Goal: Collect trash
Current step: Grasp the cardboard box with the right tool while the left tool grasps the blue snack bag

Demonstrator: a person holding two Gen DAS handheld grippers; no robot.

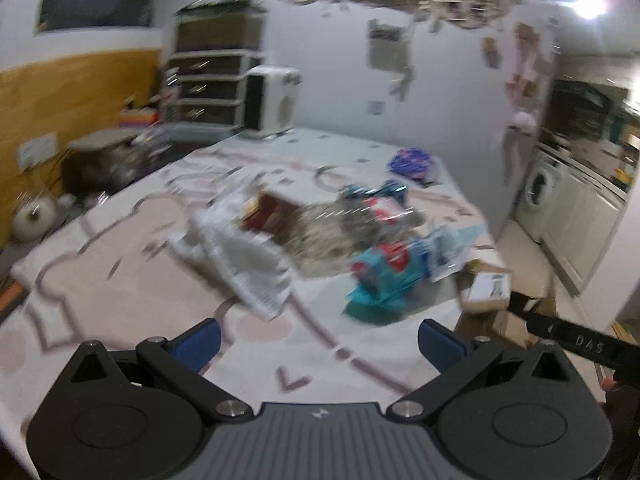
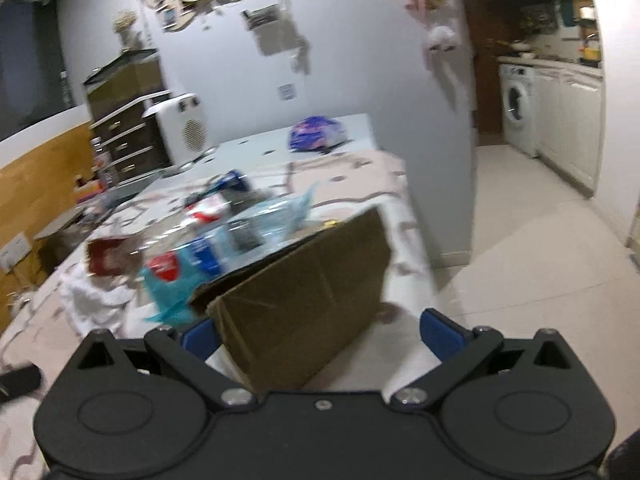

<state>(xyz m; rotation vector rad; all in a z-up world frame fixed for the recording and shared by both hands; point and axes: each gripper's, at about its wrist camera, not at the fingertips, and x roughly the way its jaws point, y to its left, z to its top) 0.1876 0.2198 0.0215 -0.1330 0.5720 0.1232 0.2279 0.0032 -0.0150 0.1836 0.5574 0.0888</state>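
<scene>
A pile of trash lies on the patterned table [image 1: 120,280]: crumpled white paper [image 1: 248,264], a silvery wrapper [image 1: 332,232], a teal and red packet [image 1: 380,284] and a purple bag [image 1: 414,164] farther back. My left gripper [image 1: 320,344] is open and empty, short of the pile. In the right wrist view a brown cardboard box [image 2: 304,296] stands between the wide-apart fingers of my right gripper [image 2: 322,334], which is open. The teal packet [image 2: 172,280] and the purple bag [image 2: 316,132] show behind the box.
A white heater [image 1: 274,100] and a drawer unit [image 1: 212,80] stand behind the table. A cardboard box [image 1: 488,288] sits off the table's right edge. Tiled floor [image 2: 520,240] and a washing machine [image 2: 516,108] lie to the right. The frames are motion-blurred.
</scene>
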